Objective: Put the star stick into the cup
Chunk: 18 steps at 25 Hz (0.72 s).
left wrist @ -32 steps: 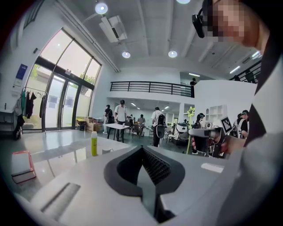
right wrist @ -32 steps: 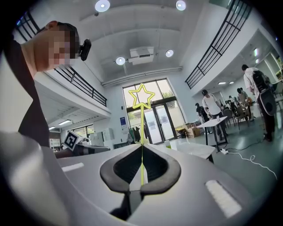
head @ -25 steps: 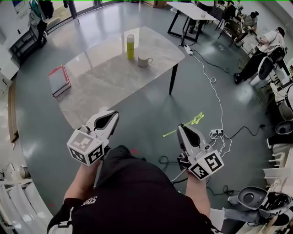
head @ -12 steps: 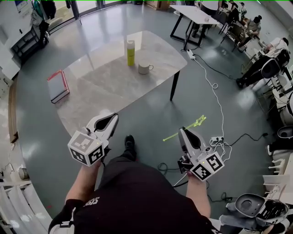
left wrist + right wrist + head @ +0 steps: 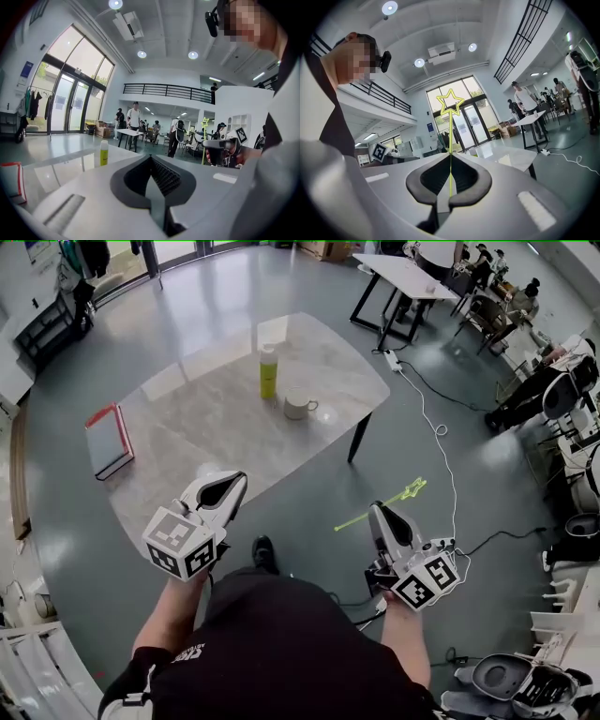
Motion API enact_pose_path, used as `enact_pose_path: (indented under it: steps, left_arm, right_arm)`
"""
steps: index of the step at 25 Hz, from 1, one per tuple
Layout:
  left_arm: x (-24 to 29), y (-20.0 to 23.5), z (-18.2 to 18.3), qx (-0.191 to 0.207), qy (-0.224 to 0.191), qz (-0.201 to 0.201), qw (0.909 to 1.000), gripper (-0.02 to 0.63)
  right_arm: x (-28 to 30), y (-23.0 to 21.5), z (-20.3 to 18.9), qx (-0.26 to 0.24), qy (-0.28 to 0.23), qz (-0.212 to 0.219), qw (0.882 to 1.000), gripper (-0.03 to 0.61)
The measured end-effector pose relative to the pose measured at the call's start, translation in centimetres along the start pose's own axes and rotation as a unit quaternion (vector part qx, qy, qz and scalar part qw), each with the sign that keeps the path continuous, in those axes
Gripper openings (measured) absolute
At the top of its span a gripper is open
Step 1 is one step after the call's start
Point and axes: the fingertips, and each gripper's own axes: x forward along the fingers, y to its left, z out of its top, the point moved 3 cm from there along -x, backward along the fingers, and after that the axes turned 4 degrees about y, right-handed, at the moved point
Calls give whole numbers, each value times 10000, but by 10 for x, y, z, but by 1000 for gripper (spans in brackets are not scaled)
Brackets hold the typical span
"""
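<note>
At the far left, at about 9 o'clock on the table point(image 5: 202, 413), a red book point(image 5: 108, 441) lies flat on the marble top, well apart from everything the task needs. Next comes the left gripper point(image 5: 234, 480). Its jaws are pressed together on nothing, and it hangs over the near edge of the table — I judge it is only carried along, out of the way. From it, the yellow bottle point(image 5: 268, 372) stands at 12 o'clock. The cup point(image 5: 298, 407) is at about 1 o'clock, upright, mouth open to the top, just beside the bottle; I cannot tell if they touch.

Further right, over the bare floor, the right gripper point(image 5: 377, 510) pinches the star stick point(image 5: 401, 494) on its thin shaft. In the head view the stick lies across the jaw tips with the star toward 2 o'clock. In the right gripper view it rises straight up between the pads, star on top. Probably this grip leaves the plain end free to go down into the cup. The cup is at 11 o'clock from this gripper, well apart — the stick is not near it yet.

What may stand in the way is the bottle, so close to the cup that the stick or the gripper could knock it. At the right a white cable point(image 5: 448, 442) runs along the floor past the table leg point(image 5: 356, 435), and seated people point(image 5: 539, 381) are far off at 2 o'clock.
</note>
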Motion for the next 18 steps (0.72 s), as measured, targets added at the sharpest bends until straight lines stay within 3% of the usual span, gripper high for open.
enact_pose_path:
  steps: [7,18]
  left_arm:
    - [39,50,19,177,56,-208,9996,3]
    - [64,112,28,41,64,-322,9995,3]
  right_arm:
    - [74,-24,17,-2,70,-12,10000,17]
    - [149,-35,25,-64,309,8,9995,17]
